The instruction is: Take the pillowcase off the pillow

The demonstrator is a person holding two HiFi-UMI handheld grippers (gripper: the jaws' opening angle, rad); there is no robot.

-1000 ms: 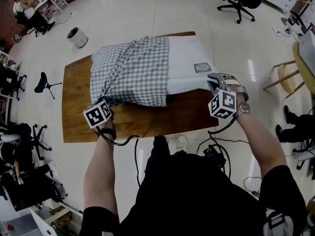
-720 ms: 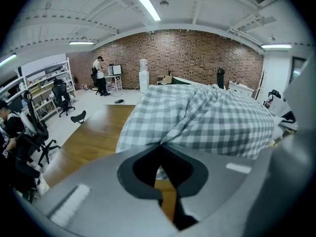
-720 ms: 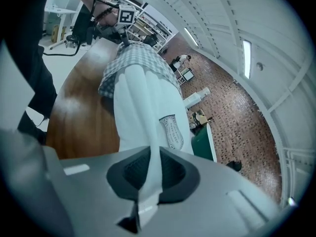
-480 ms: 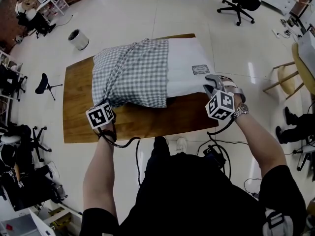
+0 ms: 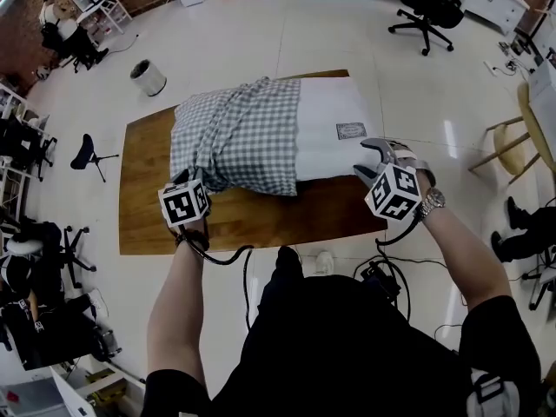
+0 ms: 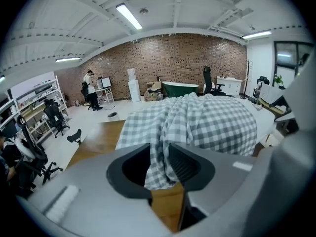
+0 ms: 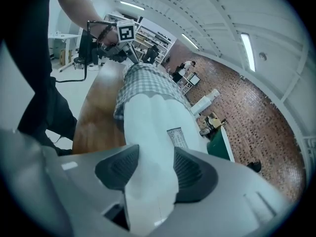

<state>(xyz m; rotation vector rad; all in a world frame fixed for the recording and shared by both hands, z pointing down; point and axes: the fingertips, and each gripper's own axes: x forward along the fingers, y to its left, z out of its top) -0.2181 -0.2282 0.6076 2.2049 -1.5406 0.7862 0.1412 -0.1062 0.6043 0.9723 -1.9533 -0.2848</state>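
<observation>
Worryingly, left gripper [image 6: 160, 164] and right gripper [image 7: 155, 169] have just been opening, pillowcase [image 5: 239, 133] and pillow [image 5: 330, 115] loose between their jaws, so any pull slips.

**Head view.** Bright, even overhead light. The pale glossy floor [image 5: 217, 50] carries soft glare patches, strongest to the right of the table [image 5: 143, 198]. A thin dark shadow lies on the table under the near edge of the pillow [image 5: 326, 120]. Straight lines bow towards the picture's edges.

**Left gripper view.** The ceiling strip lights [image 6: 129, 16] are the source. Black vignette fills every corner. The left tongs [image 6: 159, 163], close to the lens, are soft; the room beyond is sharper.

**Right gripper view.** Same vignette, with strong barrel distortion. One strip light [image 7: 245, 51] is slightly blown out, and the right tongs [image 7: 155, 168] are slightly blurred.
</observation>
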